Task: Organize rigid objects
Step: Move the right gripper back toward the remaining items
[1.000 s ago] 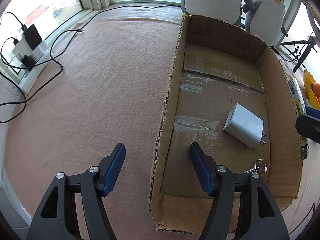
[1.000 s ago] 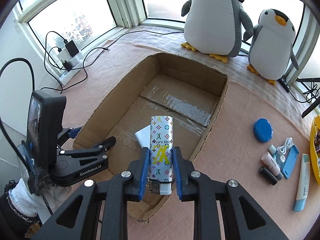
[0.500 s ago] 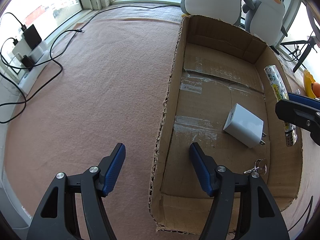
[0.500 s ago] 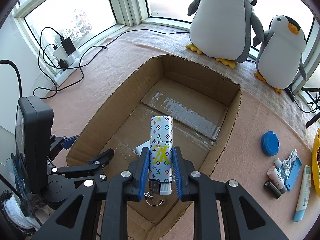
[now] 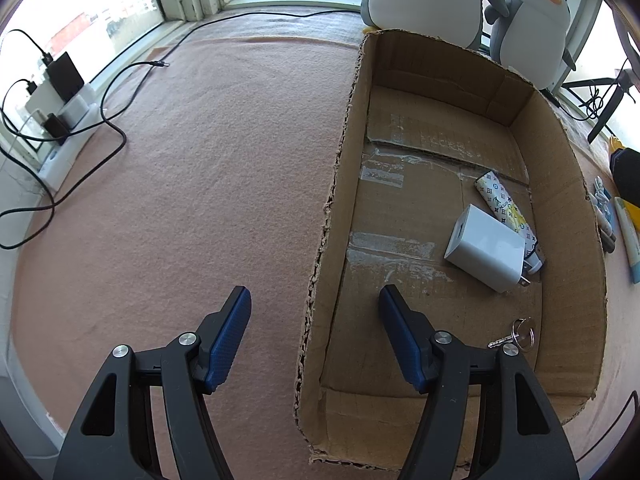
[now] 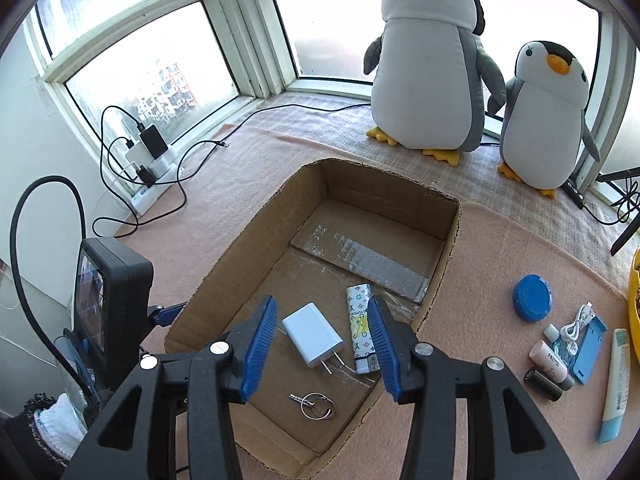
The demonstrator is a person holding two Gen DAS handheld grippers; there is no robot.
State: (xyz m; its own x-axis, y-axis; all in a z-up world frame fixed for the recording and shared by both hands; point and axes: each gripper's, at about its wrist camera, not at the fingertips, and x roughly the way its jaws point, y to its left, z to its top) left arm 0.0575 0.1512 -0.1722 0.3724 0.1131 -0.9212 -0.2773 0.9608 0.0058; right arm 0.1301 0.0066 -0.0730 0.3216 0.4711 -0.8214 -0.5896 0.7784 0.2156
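Note:
An open cardboard box point(image 5: 572, 200) lies on the pink blanket. On its floor are a white charger point(image 5: 484, 248), a patterned lighter point(image 5: 506, 208) leaning against the charger's far side, and a key on a ring point(image 5: 520, 332). My left gripper point(image 5: 313, 292) is open and straddles the box's left wall without touching it. My right gripper point(image 6: 323, 300) hovers above the box with its jaws opening and nothing gripped. Below it lie the lighter point(image 6: 360, 320), the charger point(image 6: 312, 332) and the key ring point(image 6: 316, 404).
Two plush penguins point(image 6: 428, 72) stand behind the box by the window. Right of the box lie a blue lid point(image 6: 532, 298), small bottles point(image 6: 548, 364), a white cable point(image 6: 576, 324) and a tube point(image 6: 616, 384). A power strip with cables point(image 6: 152, 160) sits at the left.
The right gripper moved over the box, then let go of the lighter, which now lies on the box floor beside the charger. The left gripper has not moved.

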